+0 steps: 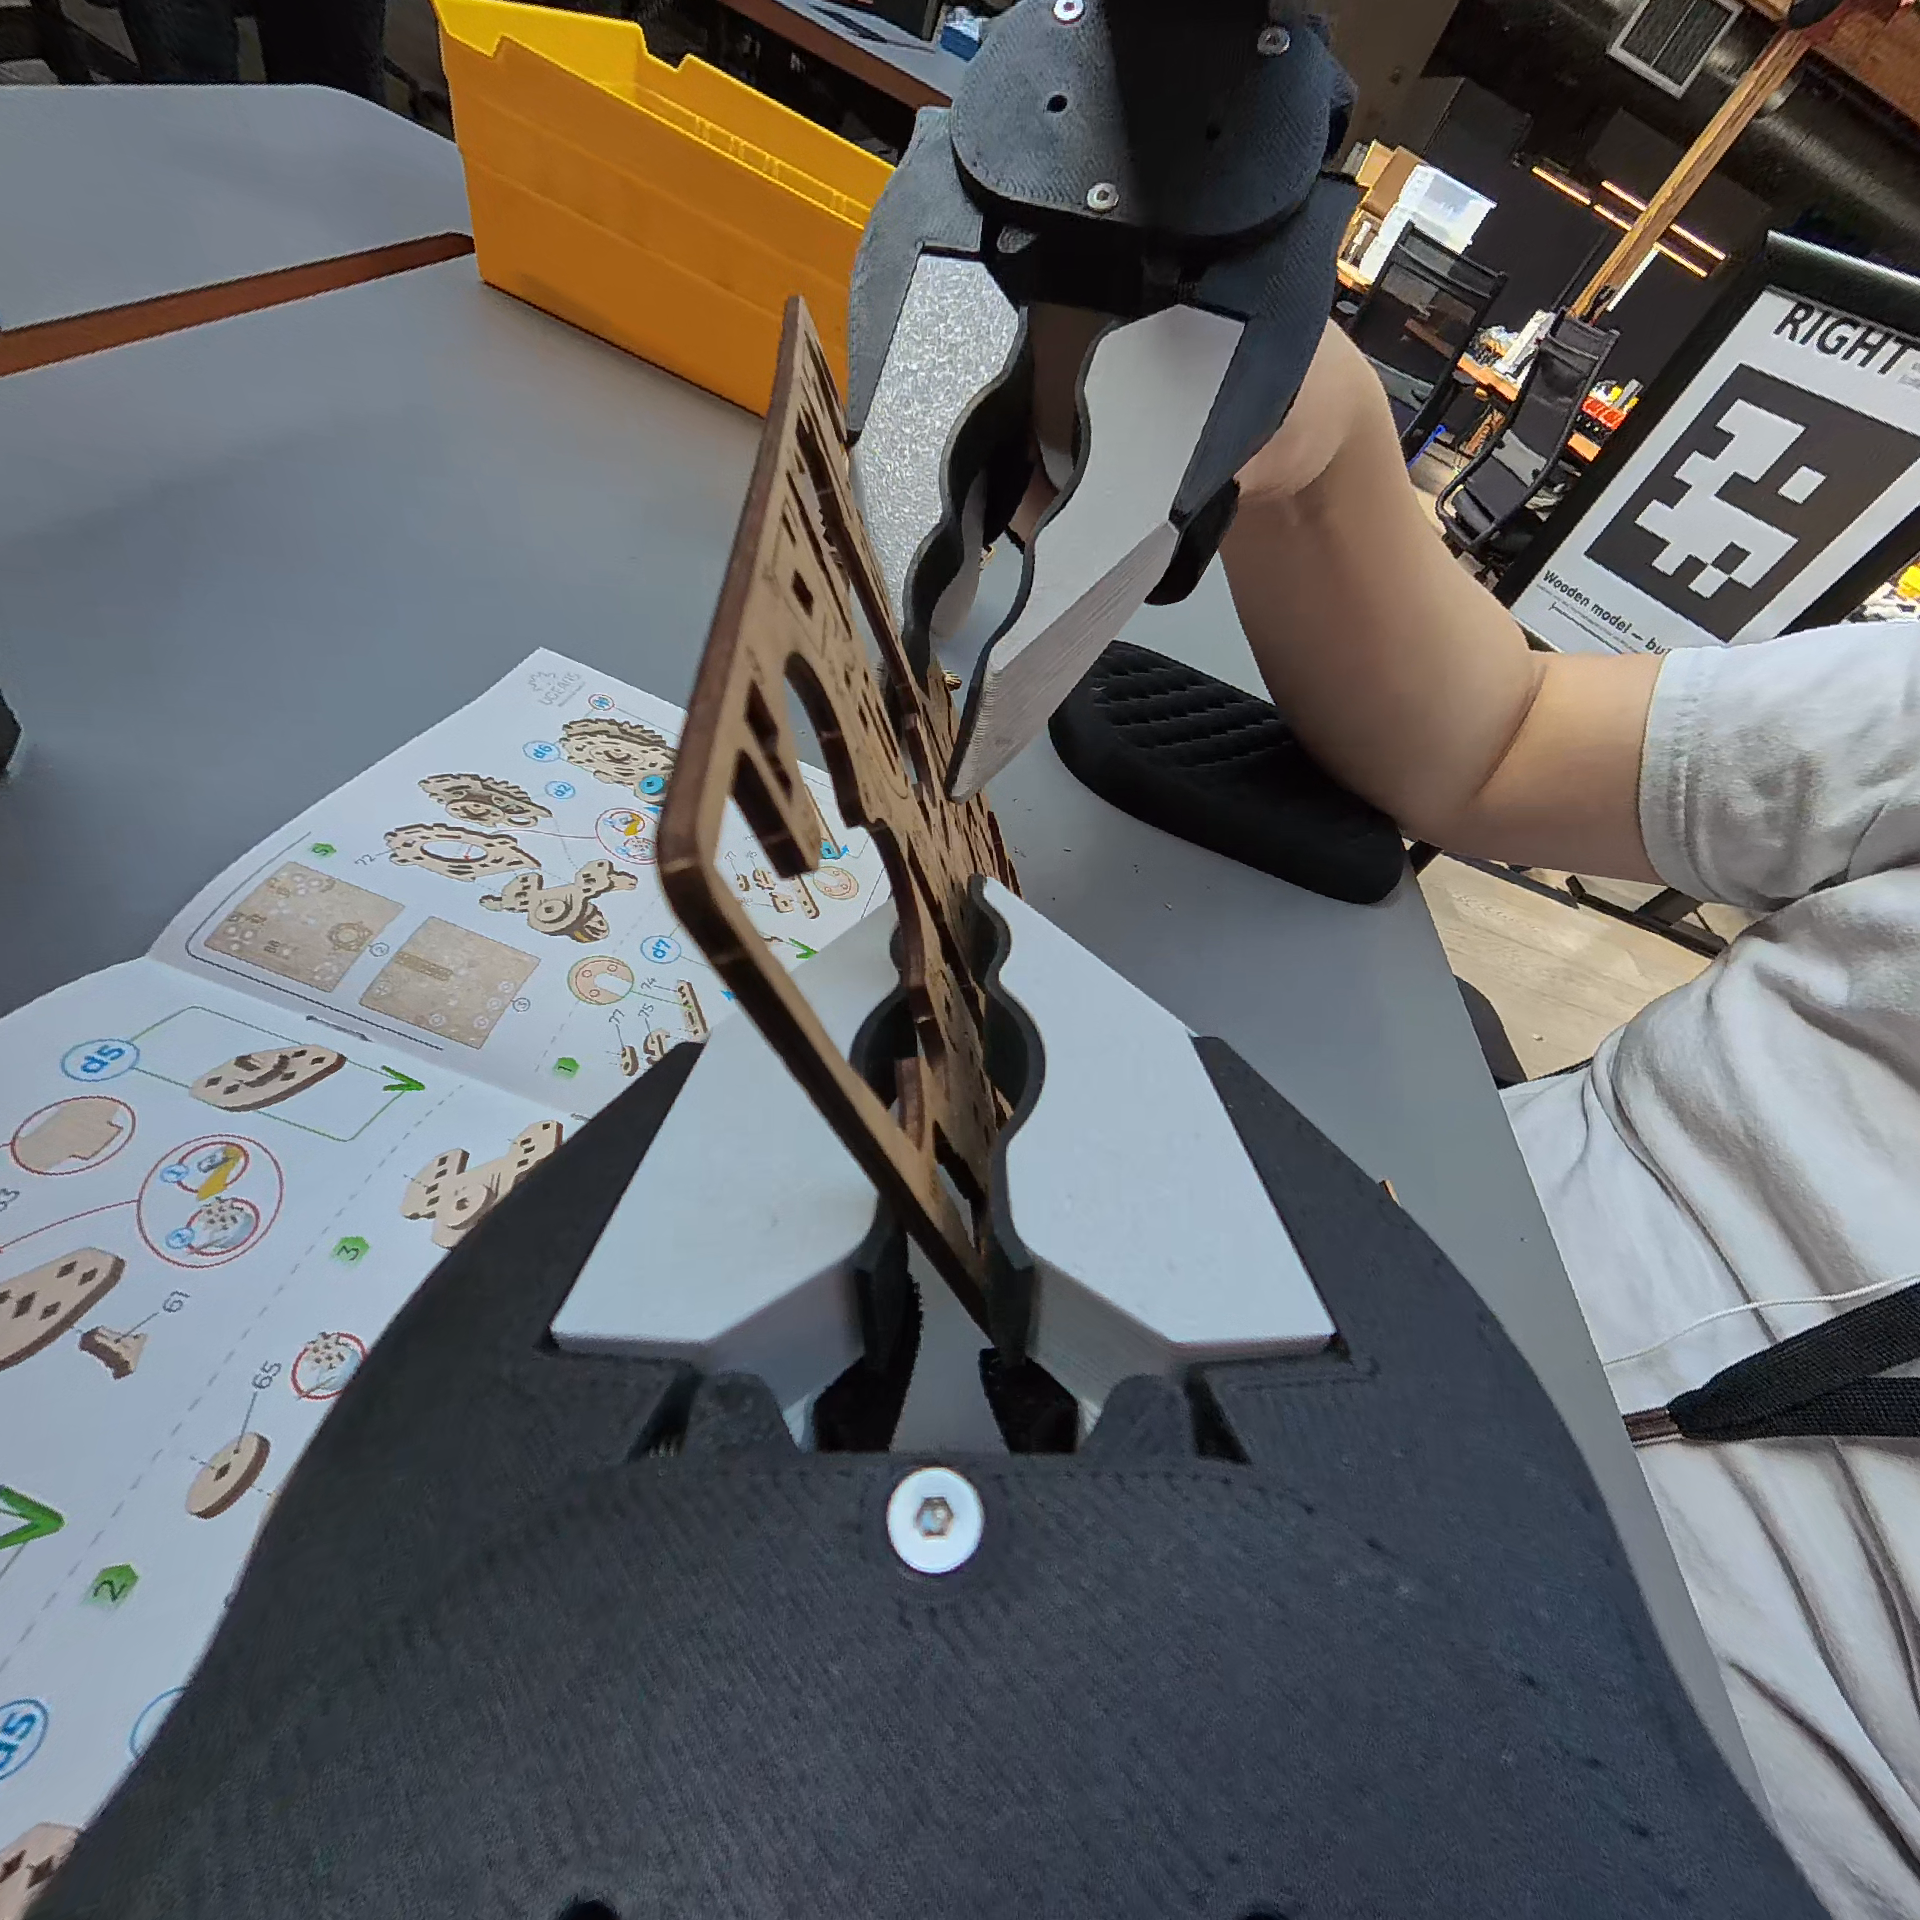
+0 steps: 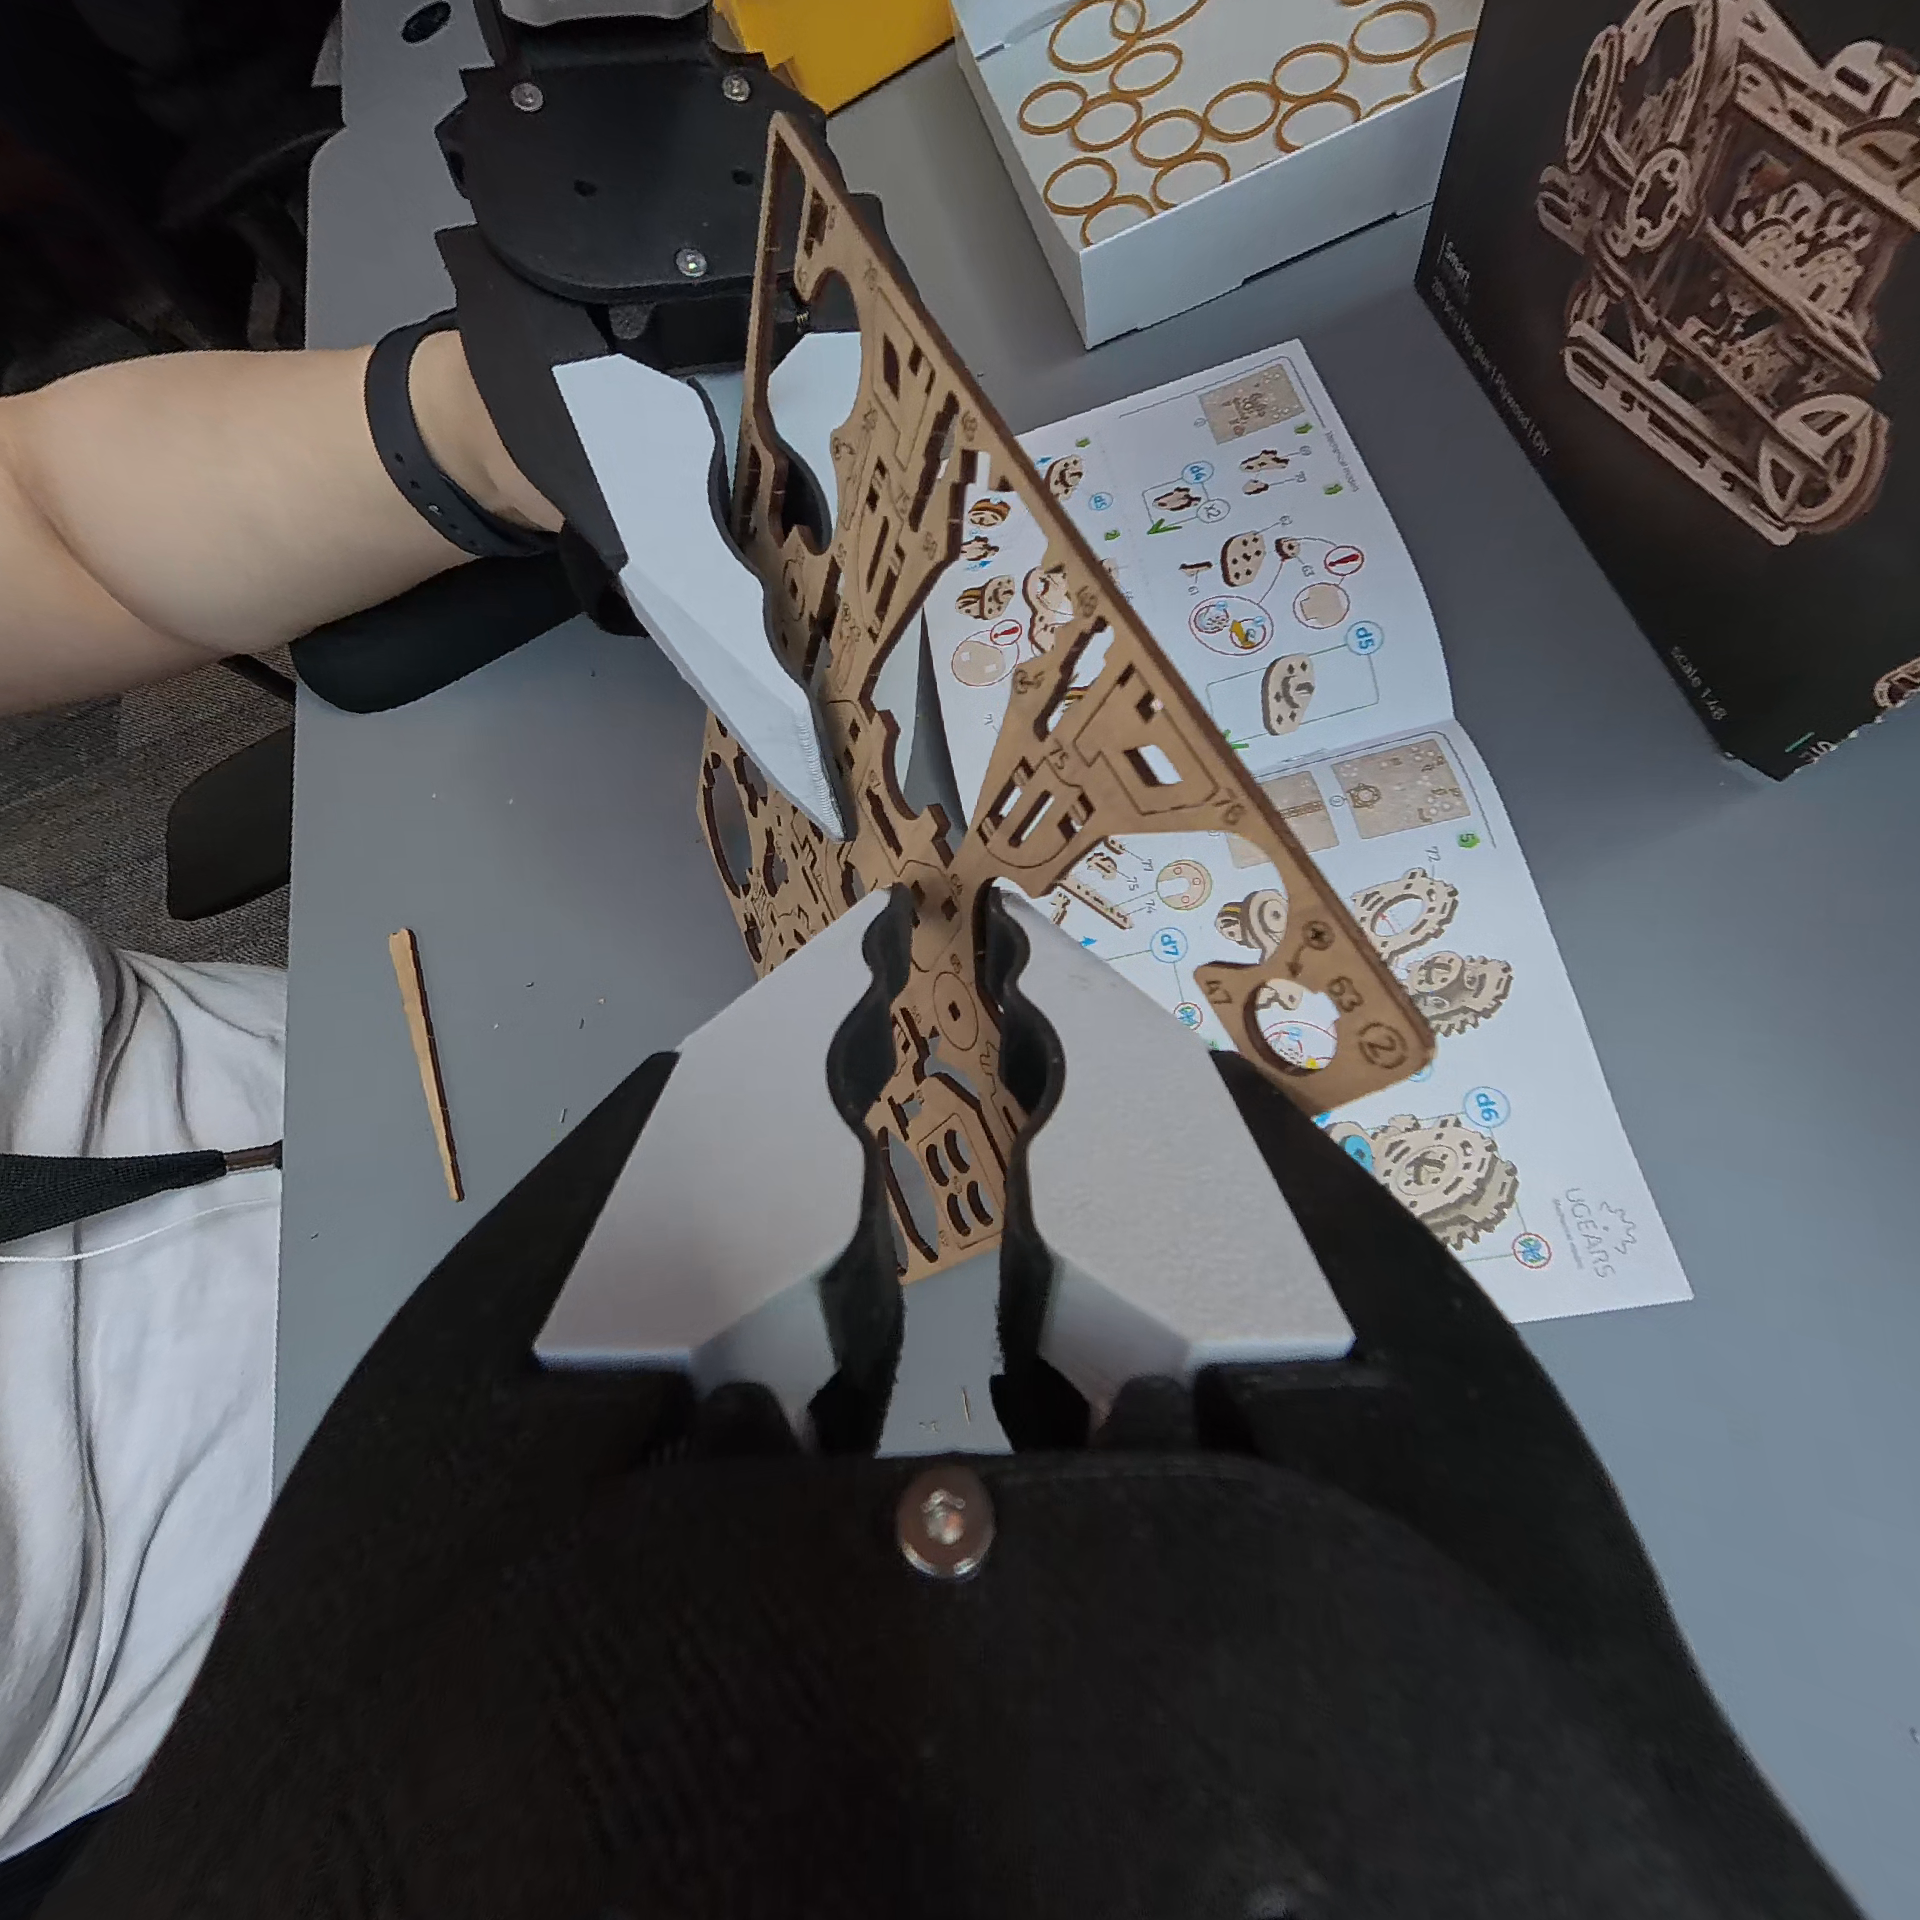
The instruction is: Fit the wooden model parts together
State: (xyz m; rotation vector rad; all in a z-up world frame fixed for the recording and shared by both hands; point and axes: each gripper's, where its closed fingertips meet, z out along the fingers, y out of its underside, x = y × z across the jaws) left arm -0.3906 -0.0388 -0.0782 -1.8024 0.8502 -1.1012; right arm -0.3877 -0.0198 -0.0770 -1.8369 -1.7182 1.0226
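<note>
Laser-cut plywood sheet (image 1: pixel 821 831), thin, brown, scorched dark along every cut edge, full of punched-out slots and rounded openings. Held upright in the air above the grey table (image 1: pixel 312 499), tilted, with one rounded corner toward 9 o'clock in the left wrist view.

Left gripper (image 1: pixel 940 1101): wavy black rubber pads on pale grey wedge fingers, clenched onto the sheet's lower edge; the sheet runs up from the grip toward 11 o'clock.

Right gripper (image 2: pixel 940 1049): same build. In its own view the fingers stand a little apart with the sheet's wood showing between the pads; whether the pads press it, I cannot tell. In the left wrist view its tips sit against the sheet's far face at about 1 o'clock.

A second cut sheet (image 2: pixel 748 862) lies flat on the table under the held one. A loose wooden sliver (image 2: pixel 426 1060) lies at 9 o'clock in the right wrist view.

An open instruction booklet (image 2: pixel 1351 831), glossy white with coloured diagrams, lies under the work. At 1 o'clock, a white box of tan rubber rings (image 2: pixel 1216 135); at 2 o'clock, a dark printed carton (image 2: pixel 1662 416). A yellow plastic bin (image 1: pixel 644 197) stands at 11 o'clock in the left wrist view.
</note>
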